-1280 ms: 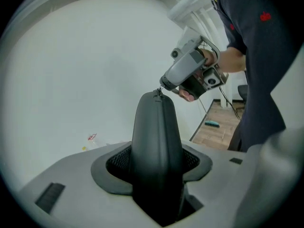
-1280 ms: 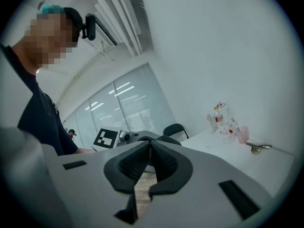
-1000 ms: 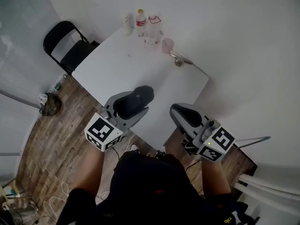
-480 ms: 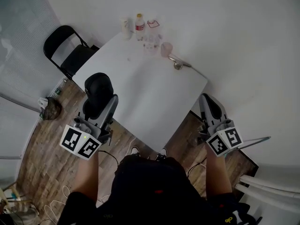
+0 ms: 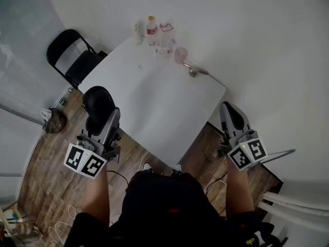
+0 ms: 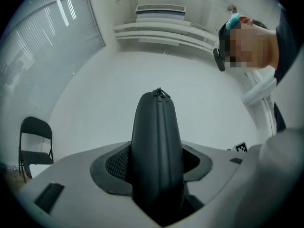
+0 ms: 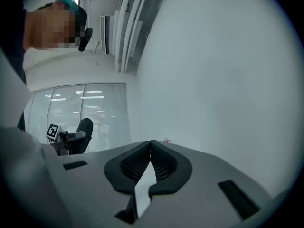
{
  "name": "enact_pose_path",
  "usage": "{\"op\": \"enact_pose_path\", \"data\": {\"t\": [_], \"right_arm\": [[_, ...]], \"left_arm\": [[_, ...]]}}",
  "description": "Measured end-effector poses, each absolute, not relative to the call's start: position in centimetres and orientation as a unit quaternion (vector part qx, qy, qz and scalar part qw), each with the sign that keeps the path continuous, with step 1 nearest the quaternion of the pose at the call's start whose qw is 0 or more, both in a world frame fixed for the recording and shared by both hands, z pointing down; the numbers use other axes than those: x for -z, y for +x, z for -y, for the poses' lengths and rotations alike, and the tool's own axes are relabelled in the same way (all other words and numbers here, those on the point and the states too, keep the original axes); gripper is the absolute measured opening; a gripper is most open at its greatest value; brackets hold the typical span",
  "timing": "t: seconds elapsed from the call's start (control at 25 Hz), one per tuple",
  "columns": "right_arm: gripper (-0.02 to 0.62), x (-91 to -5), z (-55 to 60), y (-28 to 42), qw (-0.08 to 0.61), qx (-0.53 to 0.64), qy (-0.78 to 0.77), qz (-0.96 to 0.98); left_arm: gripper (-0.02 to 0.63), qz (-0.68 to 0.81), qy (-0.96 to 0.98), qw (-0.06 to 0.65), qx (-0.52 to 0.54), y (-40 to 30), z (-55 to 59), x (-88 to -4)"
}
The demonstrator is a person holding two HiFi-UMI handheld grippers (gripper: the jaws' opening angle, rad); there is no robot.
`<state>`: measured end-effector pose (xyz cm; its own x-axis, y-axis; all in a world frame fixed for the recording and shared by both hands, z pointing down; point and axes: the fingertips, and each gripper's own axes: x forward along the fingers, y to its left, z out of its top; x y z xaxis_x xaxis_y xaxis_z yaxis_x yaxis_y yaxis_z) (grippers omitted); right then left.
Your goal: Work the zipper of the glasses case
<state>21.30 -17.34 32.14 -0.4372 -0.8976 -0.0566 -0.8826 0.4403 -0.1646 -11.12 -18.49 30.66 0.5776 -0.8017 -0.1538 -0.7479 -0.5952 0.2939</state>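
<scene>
The black glasses case [image 5: 97,102] is clamped between the jaws of my left gripper [image 5: 104,118], held in the air off the left side of the white table [image 5: 154,96]. In the left gripper view the case [image 6: 156,141] stands up between the pads, zipped, with its zipper pull [image 6: 160,93] at the top end. My right gripper [image 5: 231,115] hangs off the table's right edge, shut with nothing in it; its pads [image 7: 159,163] meet in the right gripper view. The two grippers are far apart.
A black folding chair [image 5: 72,50] stands left of the table's far end. Bottles [image 5: 151,27], a pink cup [image 5: 180,54] and a metal object [image 5: 195,68] sit at the table's far end. A white wall runs close along the right; wooden floor lies below.
Both grippers have swung apart from the table's near edge: the left went left and up with the case, the right went right. Little has moved in the last half second.
</scene>
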Motion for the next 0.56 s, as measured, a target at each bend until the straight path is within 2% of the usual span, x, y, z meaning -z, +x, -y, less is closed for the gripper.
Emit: {"op": "enact_pose_path", "data": {"t": [0.56], "right_arm": [[0.018,-32.1,16.5,20.2,0.057,0.050,-0.513,-0.855]], "left_arm": [[0.262,0.436,0.881,0.124,0.138,-10.7,18.1,-31.6]]}}
